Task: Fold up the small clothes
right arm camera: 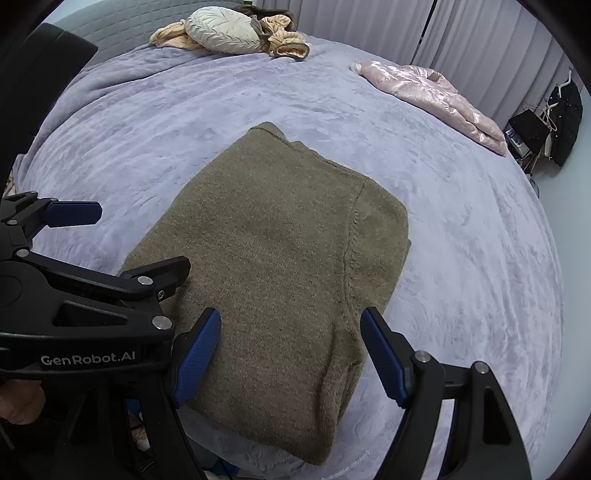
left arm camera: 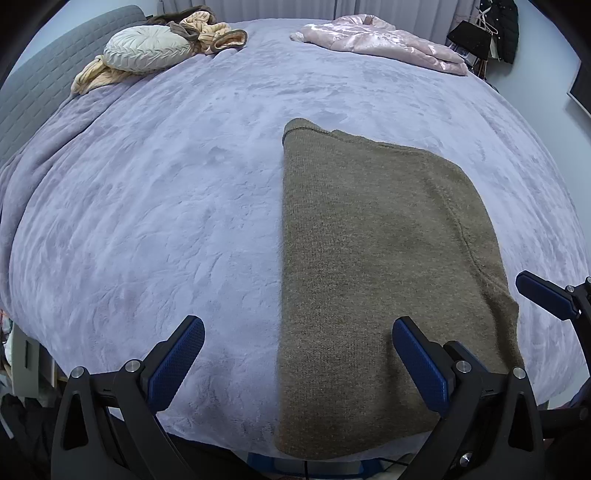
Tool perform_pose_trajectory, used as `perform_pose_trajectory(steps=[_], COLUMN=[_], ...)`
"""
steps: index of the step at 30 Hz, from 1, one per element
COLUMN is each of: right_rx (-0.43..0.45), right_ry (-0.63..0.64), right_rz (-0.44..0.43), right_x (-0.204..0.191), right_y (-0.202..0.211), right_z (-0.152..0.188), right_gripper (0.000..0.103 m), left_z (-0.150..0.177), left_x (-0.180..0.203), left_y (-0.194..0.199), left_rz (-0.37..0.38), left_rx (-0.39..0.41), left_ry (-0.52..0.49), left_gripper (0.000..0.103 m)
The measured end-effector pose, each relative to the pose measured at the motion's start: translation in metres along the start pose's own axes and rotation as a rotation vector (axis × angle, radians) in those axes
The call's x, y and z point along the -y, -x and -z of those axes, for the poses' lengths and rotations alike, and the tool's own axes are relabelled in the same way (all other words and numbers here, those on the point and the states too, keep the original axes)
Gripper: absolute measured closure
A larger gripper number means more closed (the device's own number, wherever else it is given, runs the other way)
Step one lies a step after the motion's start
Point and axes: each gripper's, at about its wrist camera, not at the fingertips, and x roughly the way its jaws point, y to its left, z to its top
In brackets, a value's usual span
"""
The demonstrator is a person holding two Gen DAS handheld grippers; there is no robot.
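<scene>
A folded brown sweater [left arm camera: 373, 266] lies flat on the lilac blanket [left arm camera: 166, 206], near the bed's front edge. The left gripper [left arm camera: 297, 363] hangs over the sweater's near left edge with jaws spread wide and nothing between the pads. The right gripper [right arm camera: 290, 356] sits above the sweater's near end, jaws likewise apart and empty. At the far side lie a round cushion [left arm camera: 146, 48], tan clothes [left arm camera: 216, 35] and a pink jacket [left arm camera: 384, 40].
</scene>
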Motion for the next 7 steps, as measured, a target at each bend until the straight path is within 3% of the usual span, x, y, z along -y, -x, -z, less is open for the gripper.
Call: perform_pose_trajectory(steps=[7], right_rx=[0.003], right_ry=[-0.005], right_rz=[-0.007], right_x=[0.0009], right_y=[-0.0003], right_z=[0.0006], right_gripper=[0.023], left_z=[0.0003], left_x=[-0.0003], left_y=[-0.0011], left_rz=[-0.009], left_rx=[0.001], left_ry=[-0.007], left_gripper=[0.001])
